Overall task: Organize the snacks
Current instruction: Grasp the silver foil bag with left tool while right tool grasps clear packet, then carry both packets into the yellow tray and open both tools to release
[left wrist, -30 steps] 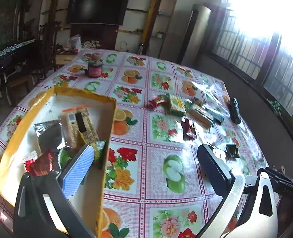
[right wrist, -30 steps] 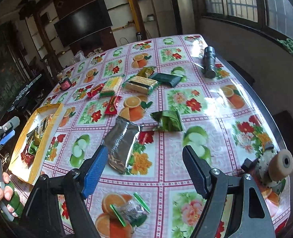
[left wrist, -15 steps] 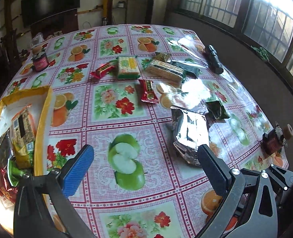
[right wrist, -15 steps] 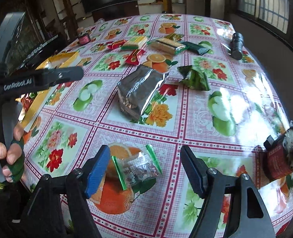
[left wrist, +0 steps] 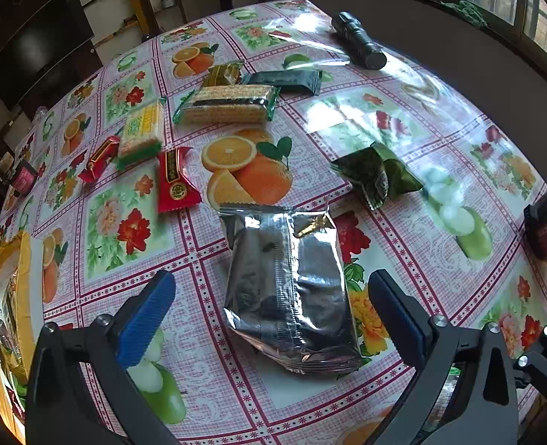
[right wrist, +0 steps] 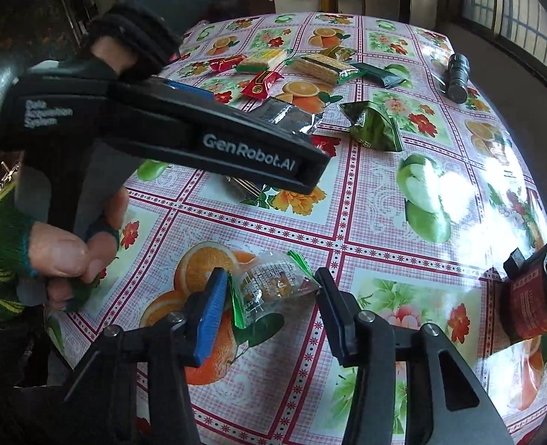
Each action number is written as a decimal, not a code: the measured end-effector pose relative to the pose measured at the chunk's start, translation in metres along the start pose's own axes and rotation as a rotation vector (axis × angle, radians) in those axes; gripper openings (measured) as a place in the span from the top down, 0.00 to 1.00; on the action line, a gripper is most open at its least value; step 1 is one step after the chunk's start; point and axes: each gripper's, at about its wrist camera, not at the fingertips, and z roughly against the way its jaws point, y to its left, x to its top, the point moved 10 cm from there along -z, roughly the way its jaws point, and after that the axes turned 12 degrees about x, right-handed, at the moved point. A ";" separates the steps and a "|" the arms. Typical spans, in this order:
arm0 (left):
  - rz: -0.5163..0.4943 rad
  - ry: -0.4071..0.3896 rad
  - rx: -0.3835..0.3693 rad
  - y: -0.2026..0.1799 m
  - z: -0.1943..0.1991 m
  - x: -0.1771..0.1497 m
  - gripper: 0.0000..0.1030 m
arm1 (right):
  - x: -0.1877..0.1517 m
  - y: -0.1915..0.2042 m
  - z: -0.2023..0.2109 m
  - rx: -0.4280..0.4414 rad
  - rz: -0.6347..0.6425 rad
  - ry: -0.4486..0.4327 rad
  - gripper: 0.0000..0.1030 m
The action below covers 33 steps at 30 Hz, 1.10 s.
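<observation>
Left gripper (left wrist: 271, 306) jaws wide over crinkled silver pouch (left wrist: 290, 291); right gripper (right wrist: 271, 309) jaws pinching clear green-ended packet (right wrist: 271, 289).

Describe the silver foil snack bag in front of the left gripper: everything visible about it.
The silver foil bag is a crinkled, shiny, sealed pouch with a back seam running lengthwise and crimped ends. It lies flat, seam up, on the fruit-patterned tablecloth, between the open jaws of the left gripper, which do not touch it. No other snack touches it.
</observation>
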 end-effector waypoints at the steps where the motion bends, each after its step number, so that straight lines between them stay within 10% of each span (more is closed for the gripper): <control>1: -0.004 0.016 -0.001 -0.001 -0.005 -0.002 0.01 | 0.000 -0.001 0.001 0.009 -0.005 -0.003 0.58; 6: 0.019 0.011 -0.085 -0.003 -0.001 0.002 0.41 | 0.000 -0.003 0.003 0.028 -0.011 -0.003 0.73; 33: 0.290 -0.090 0.030 0.133 0.062 -0.048 0.41 | 0.043 0.051 0.003 0.124 0.022 -0.058 0.73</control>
